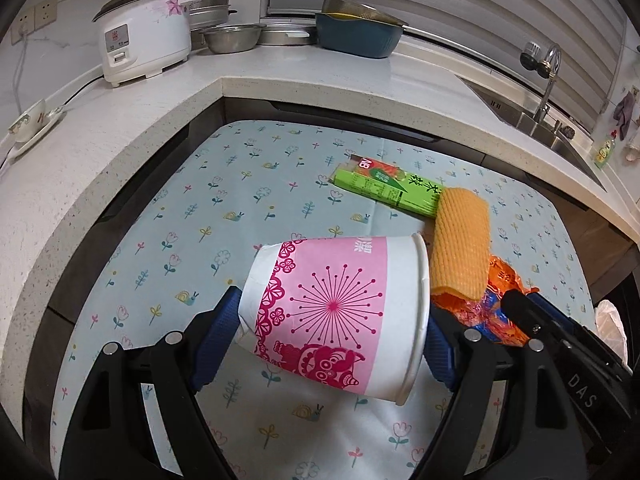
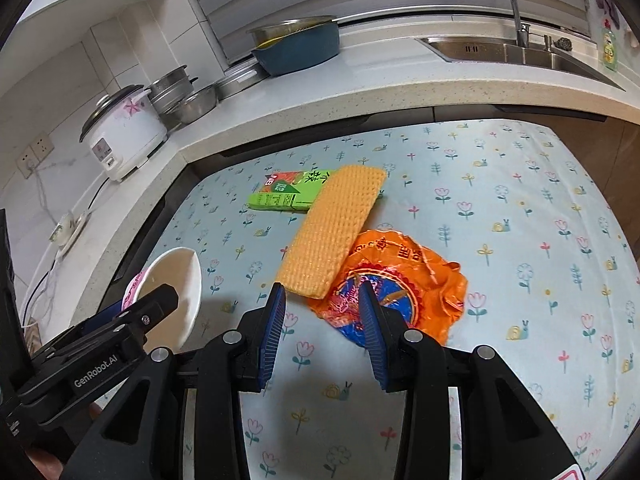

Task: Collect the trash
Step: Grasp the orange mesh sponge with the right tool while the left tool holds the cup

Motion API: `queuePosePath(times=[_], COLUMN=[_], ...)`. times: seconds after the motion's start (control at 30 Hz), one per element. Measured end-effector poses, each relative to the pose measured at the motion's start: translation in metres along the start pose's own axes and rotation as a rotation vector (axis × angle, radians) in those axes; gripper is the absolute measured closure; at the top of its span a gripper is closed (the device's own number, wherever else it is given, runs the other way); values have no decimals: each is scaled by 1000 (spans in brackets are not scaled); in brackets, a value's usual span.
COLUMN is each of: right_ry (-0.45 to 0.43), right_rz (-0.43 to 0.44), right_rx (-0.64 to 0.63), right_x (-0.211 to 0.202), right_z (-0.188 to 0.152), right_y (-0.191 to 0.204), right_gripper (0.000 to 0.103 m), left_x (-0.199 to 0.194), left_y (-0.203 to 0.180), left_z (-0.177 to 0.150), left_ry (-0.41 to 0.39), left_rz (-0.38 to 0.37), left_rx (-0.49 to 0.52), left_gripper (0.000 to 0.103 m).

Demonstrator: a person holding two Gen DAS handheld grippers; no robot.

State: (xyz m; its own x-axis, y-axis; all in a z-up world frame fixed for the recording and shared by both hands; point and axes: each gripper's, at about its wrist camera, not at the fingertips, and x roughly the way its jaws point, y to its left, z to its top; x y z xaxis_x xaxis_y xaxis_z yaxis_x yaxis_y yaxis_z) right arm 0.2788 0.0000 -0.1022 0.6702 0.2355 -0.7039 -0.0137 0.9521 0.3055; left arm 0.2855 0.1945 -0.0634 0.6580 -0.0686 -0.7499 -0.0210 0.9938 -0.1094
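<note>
- A pink-and-white paper cup (image 1: 332, 316) is clamped on its side between the 2 blue pads of the left hand-held gripper (image 1: 334, 334); 1 pad presses its base, the other its rim, and the mouth faces right.
- In the right wrist view the same cup is seen at the lower left, its open mouth turned toward the camera, with the left hand-held gripper's black body in front of it.
- The right hand-held gripper (image 2: 322, 300) is held partly open with nothing between its pads; its fingertips are seen over the near edge of the orange wrapper (image 2: 404, 280), and contact cannot be told.
- The orange wrapper lies crumpled on the bench (image 2: 520, 208), which is covered by a pale blue flowered cloth.
- A yellow foam net sleeve (image 2: 332, 232) lies partly on top of the wrapper, its near end just left of and beyond the right hand-held gripper's left pad.
- A green drink carton (image 2: 288, 194) lies flat beyond the sleeve, its right end hidden under the sleeve's far end.
- The carton, sleeve and wrapper are lined up to the right of the held cup in the left wrist view.
</note>
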Motion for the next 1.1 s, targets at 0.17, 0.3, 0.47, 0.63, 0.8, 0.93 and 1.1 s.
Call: queuePosePath(times=[0.17, 0.3, 0.47, 0.63, 0.8, 0.93, 1.1], right_ry=[31, 54, 79, 91, 86, 56, -12], right_rz=[10, 14, 13, 18, 25, 38, 33], right_rx=[9, 12, 11, 19, 11, -2, -6], right_x=[26, 43, 57, 62, 61, 46, 15], right_z=[3, 5, 3, -1, -2, -1, 7], right_y=[7, 9, 8, 5, 4, 6, 4], right_gripper=[66, 67, 89, 90, 94, 95, 95], left_x=[10, 19, 24, 23, 21, 16, 1], left_y=[9, 13, 12, 8, 4, -4, -20], left_z=[7, 8, 7, 4, 4, 3, 3], left_ry=[0, 7, 15, 17, 17, 12, -6], left_rz=[-2, -2, -6, -8, -9, -13, -28], left_rx=[-1, -2, -2, 5, 8, 21, 44], left_gripper=[25, 25, 25, 25, 25, 26, 26])
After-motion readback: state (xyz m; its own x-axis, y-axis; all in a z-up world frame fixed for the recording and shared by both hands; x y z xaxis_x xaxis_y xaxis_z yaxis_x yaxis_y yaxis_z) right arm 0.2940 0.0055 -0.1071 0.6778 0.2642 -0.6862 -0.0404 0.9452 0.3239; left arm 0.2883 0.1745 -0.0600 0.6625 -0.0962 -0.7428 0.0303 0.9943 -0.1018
